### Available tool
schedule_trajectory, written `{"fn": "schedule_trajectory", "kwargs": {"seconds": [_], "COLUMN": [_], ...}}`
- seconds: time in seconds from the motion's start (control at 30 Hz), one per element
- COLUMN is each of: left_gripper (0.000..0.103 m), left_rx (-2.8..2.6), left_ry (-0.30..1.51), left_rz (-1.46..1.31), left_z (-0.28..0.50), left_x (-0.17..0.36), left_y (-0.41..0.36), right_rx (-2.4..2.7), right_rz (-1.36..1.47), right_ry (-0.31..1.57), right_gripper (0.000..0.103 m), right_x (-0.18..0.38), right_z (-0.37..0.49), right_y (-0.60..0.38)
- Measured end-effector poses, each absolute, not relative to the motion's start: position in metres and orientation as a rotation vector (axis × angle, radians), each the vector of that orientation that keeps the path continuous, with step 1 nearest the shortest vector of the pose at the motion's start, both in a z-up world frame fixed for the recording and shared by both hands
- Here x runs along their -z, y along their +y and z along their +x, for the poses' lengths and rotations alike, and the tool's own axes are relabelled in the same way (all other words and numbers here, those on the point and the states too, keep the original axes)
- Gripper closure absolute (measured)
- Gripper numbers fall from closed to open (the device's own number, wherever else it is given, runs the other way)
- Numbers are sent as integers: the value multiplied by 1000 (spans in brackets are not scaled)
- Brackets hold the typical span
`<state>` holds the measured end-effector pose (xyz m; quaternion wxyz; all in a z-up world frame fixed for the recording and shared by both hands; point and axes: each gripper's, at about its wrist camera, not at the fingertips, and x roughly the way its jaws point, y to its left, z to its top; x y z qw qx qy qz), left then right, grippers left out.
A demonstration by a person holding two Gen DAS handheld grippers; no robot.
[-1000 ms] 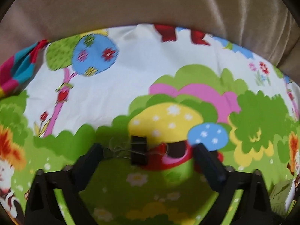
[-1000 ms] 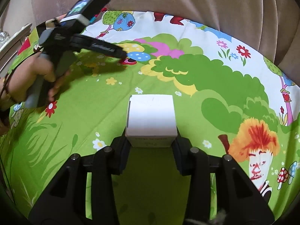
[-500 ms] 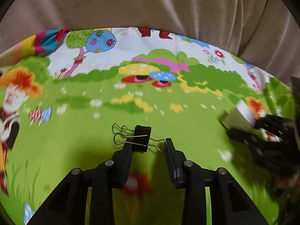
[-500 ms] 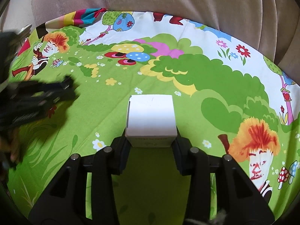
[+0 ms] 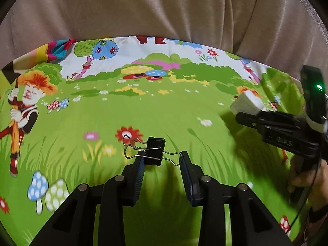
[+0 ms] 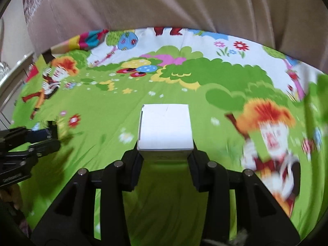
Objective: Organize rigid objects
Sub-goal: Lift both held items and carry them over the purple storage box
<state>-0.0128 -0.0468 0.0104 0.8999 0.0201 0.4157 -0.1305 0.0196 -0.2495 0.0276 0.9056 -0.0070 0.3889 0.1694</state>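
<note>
Binder clip (image 5: 154, 151), black with wire handles, is clamped in the left tongs (image 5: 162, 160) above the cartoon-print cloth (image 5: 164, 112). White box (image 6: 165, 130) is gripped between the right tongs (image 6: 165, 157), also above that cloth, right of the clip.

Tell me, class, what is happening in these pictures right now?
A person holds a set of tongs in each hand above a cartoon-print cloth. The left tongs are shut on a black binder clip, gripped across its wire handles. The right tongs are shut on a small white box. Both items are off the cloth; no container or sorting spot is in view.
</note>
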Motion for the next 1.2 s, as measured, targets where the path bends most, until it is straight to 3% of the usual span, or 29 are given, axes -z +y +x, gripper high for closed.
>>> {"fn": "schedule_trajectory", "kwargs": {"seconds": [0.2, 0.57, 0.8, 1.2], "left_gripper": [68, 67, 67, 67], "left_rx": [303, 334, 300, 278], "left_ry": [759, 348, 163, 76], "left_rz": [21, 44, 22, 32], "left_z": [-50, -147, -188, -225], "left_x": [-48, -173, -219, -241], "left_y": [-55, -68, -55, -37], "right_rx": [-325, -272, -253, -288], "right_rz": [74, 11, -9, -75], "right_ry": [666, 148, 23, -96], "right_gripper": [59, 58, 58, 58], "right_x": [-69, -192, -223, -257], "right_z": [-55, -195, -232, -268], "right_y": [-252, -250, -247, -228]}}
